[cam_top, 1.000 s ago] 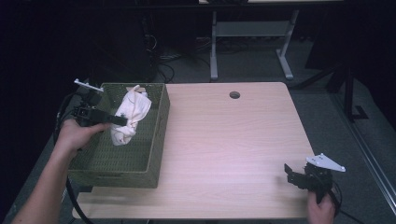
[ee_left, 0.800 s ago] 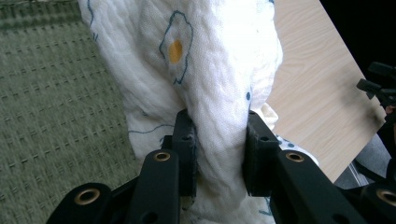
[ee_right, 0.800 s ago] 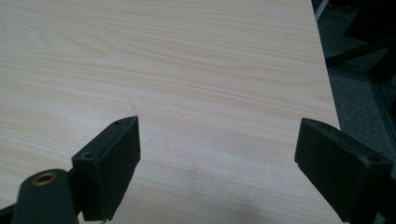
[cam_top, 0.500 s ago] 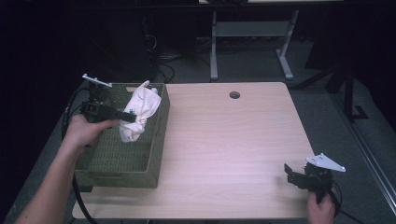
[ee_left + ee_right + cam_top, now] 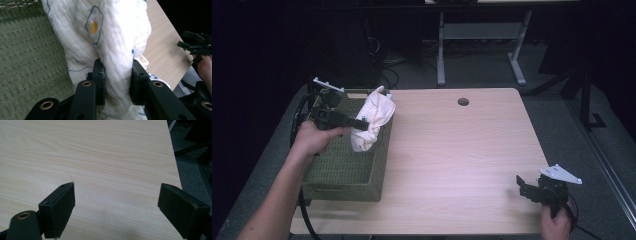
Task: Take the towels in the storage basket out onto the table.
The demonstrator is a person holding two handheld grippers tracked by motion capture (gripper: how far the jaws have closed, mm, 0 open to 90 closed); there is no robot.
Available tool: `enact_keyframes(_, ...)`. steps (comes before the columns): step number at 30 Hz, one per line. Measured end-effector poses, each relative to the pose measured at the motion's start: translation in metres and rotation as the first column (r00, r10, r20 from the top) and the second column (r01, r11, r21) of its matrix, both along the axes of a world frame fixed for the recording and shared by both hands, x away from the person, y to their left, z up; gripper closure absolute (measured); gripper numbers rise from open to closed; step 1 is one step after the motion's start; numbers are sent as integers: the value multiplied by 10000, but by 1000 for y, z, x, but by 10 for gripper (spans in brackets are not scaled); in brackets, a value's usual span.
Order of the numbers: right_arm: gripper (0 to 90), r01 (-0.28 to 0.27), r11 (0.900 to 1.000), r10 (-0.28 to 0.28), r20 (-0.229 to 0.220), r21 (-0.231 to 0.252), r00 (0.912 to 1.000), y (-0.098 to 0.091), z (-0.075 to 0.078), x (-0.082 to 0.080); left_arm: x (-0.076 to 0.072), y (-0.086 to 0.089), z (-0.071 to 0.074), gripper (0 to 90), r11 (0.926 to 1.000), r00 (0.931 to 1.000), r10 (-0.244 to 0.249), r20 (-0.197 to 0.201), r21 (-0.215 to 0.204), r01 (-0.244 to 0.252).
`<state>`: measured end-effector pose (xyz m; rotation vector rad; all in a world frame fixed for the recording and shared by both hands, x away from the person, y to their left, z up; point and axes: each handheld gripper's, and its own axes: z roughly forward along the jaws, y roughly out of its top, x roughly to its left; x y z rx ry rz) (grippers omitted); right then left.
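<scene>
On the left side of the big wooden desk [image 5: 452, 155] sits a green woven basket [image 5: 344, 167]. A white cloth [image 5: 371, 119] with little egg pictures hangs above the basket's right wall, partly over its edge. The left gripper [image 5: 358, 121] pinches a fold of the cloth tight between its jaws, probably to lift it out and over to the bare desk. The right gripper [image 5: 526, 187] waits near the desk's front right corner, jaws wide apart and holding nothing, maybe ready to help.
</scene>
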<state>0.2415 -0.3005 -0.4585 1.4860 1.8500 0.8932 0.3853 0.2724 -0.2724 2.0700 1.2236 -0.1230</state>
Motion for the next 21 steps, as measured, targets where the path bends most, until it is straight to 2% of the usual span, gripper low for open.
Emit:
enact_keyframes(13,139,-7,10000,7,-16,10,10000,1,0,0,7,-32,-2,699,9988,9989,-461,-20,-171,461)
enact_keyframes(21,139,-10,10000,10,4,-12,10000,1,1,0,9,-45,-3,699,9977,9978,-666,-50,-149,665)
